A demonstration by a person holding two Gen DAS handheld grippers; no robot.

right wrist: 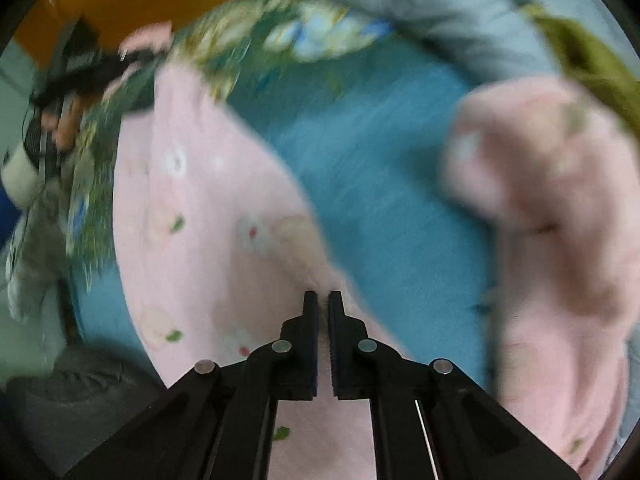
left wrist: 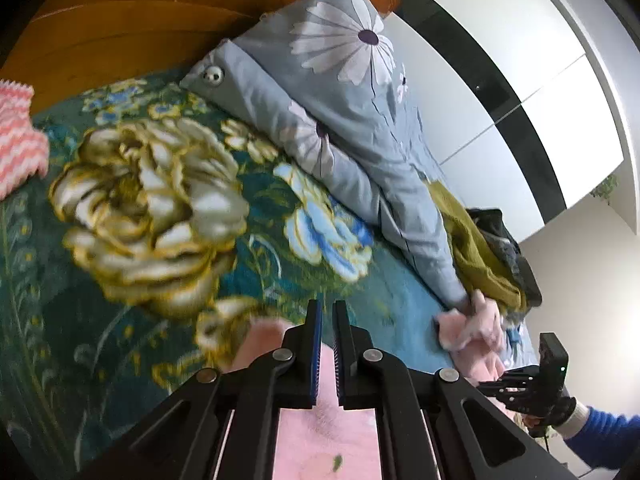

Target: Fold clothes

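From the left wrist camera, the left tool [left wrist: 326, 312] hangs low over a bed, its two fingers drawn near together with a narrow gap between them and the pink garment [left wrist: 326, 436] directly beneath; whether cloth is caught between them cannot be told from here. The teal floral blanket [left wrist: 152, 200] covers the bed, a grey-blue daisy-print quilt [left wrist: 340, 92] is heaped along its far side, and an olive garment [left wrist: 480, 256] and something dark lie on the quilt's end. A further bunched part of the pink fabric [left wrist: 474, 328] rests against the quilt, and a pink-and-white zigzag cloth [left wrist: 16, 140] sits at the frame's left edge. The right tool [left wrist: 548, 376] enters at lower right. From the right wrist camera, heavily blurred, the right tool [right wrist: 324, 300] has its fingers nearly pressed together, pinching an edge of the pink garment [right wrist: 208, 220], which spreads flat to the left while a loose pink section [right wrist: 552, 184] is bunched at right. The fold appears at an early stage: the garment is spread only in part, no neat fold shows, and the olive piece waits untouched.
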